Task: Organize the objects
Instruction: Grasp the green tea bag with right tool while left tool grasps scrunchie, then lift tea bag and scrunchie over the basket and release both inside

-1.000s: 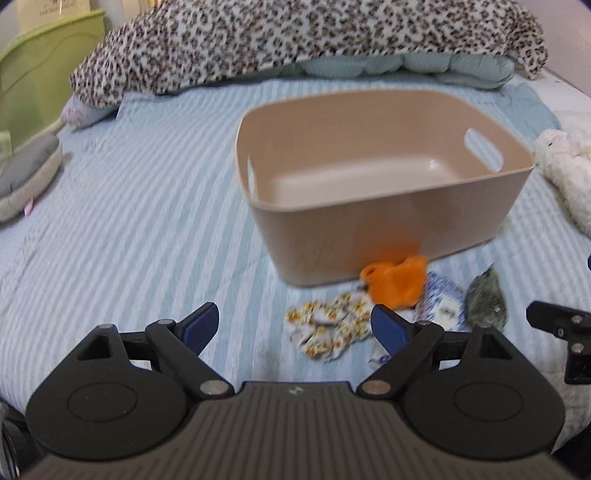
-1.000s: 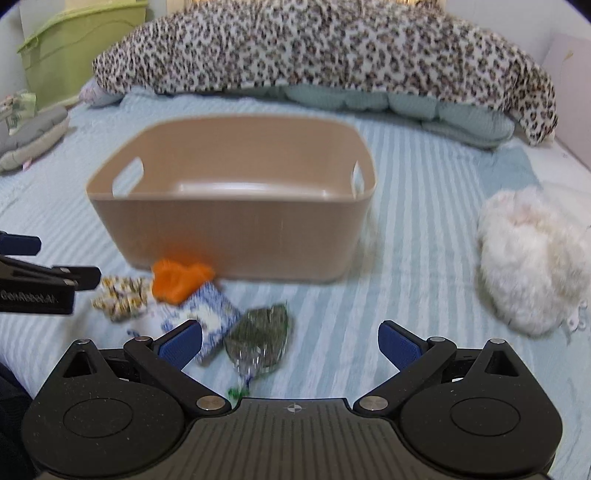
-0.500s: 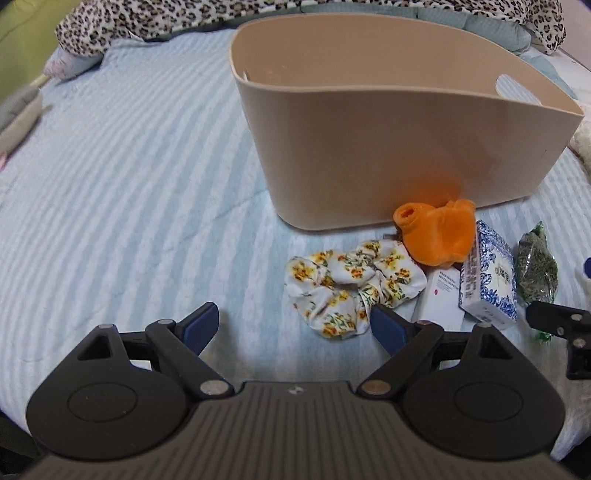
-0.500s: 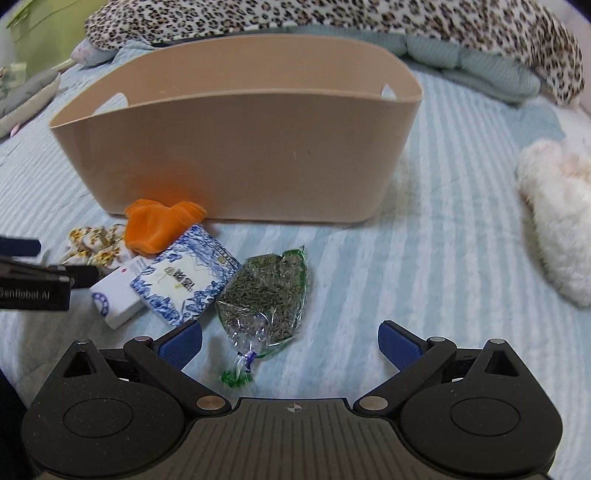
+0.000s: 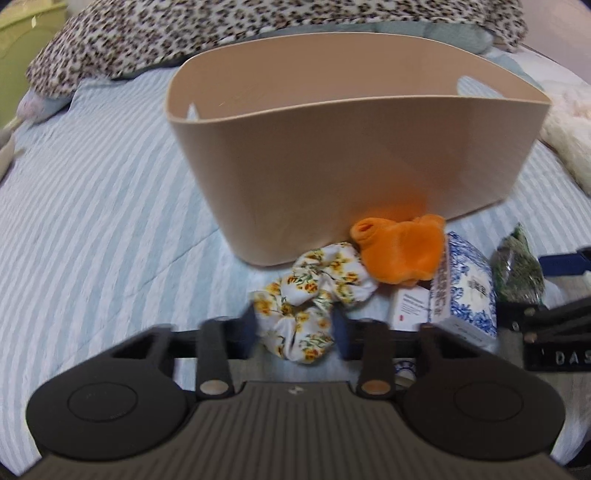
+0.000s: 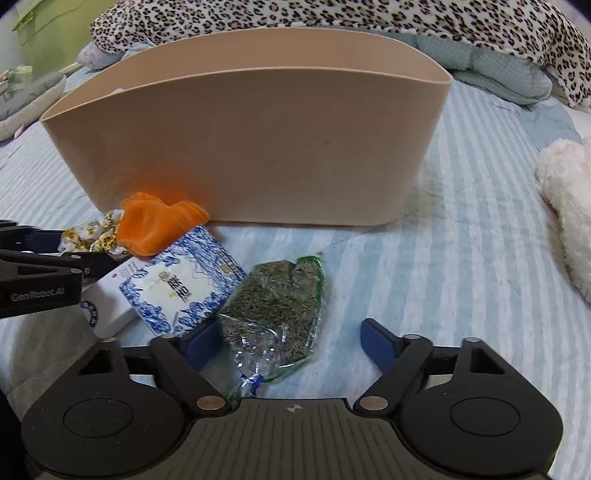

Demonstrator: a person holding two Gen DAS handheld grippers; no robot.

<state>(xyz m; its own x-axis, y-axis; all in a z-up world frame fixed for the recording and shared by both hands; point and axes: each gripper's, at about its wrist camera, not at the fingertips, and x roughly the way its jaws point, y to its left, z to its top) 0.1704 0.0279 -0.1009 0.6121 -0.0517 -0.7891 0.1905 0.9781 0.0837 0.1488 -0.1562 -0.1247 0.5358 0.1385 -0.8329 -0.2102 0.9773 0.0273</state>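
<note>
**Nothing binned yet: five items waiting on the bed, left tongs closing on the scrunchie**

Barely begun, judging by the layout. Tan oval plastic basket [image 5: 332,155] with cut-out handles standing on the blue-and-white striped bed cover [image 5: 92,206]; no item visible inside, though the floor of it is hidden behind the near wall.

All loose items clustered on the cover just in front of that wall:
- White fabric scrunchie with yellow flowers [image 5: 314,295], leftmost.
- Crumpled orange cloth [image 5: 399,251], touching the basket wall and overlapping the scrunchie.
- Blue-and-white patterned carton [image 6: 184,280], leaning on a plain white box [image 6: 110,291].
- Clear bag of dried green herbs [image 6: 277,302], rightmost.

Left tongs [image 5: 293,328] narrowed around the near edge of the scrunchie, blurred with motion; cannot tell whether the cloth is truly pinched yet. Right tongs [image 6: 288,338] spread wide, nothing held, low over the knotted end of the herb bag, with the left blue pad by the carton's corner.

Left to do, as a judgement: secure each of the five items, lift over the rim, release inside. Leopard-print blanket [image 6: 332,14] and fluffy white plush [image 6: 569,206] lying apart from the cluster.
</note>
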